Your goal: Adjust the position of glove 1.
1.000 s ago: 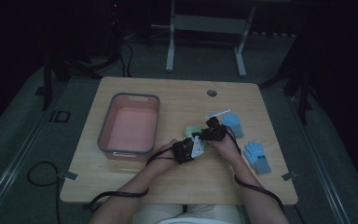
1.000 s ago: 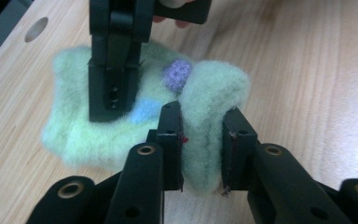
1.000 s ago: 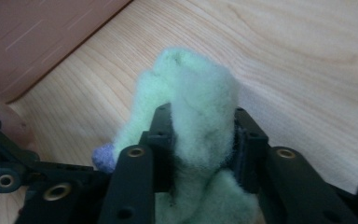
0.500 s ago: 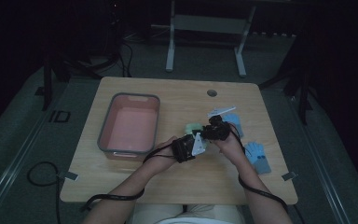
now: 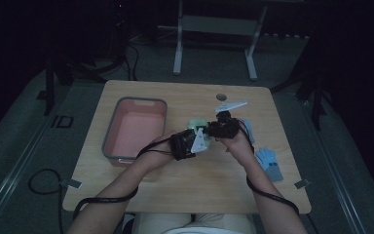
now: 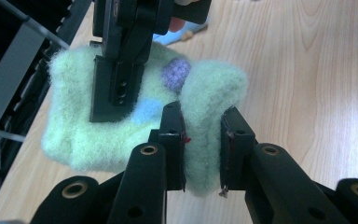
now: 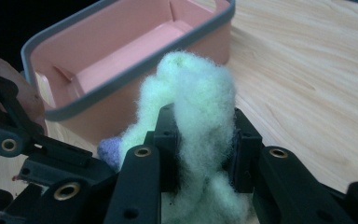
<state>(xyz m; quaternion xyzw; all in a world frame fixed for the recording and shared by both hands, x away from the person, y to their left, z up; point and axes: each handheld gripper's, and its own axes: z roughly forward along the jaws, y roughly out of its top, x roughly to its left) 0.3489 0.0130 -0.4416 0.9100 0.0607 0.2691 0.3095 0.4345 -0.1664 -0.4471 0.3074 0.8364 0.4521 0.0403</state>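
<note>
Sock, pale mint and fuzzy, hangs between both grippers above the middle of the table, just right of the pink bin. Its fleece is thick and woolly, with a purple spot and a light blue patch on the flat side. The left gripper has its jaws clamped on a folded edge of the sock, the fabric squeezed into a ridge between the pads. The right gripper is pinching another bunch of the fleece, which bulges up over its jaws in a fluffy tuft, with a bit of purple peeking at the left. In the high view the sock shows as a small green lump between the two hands, off the table top. Blue gloves lie flat on the table at the right.
</note>
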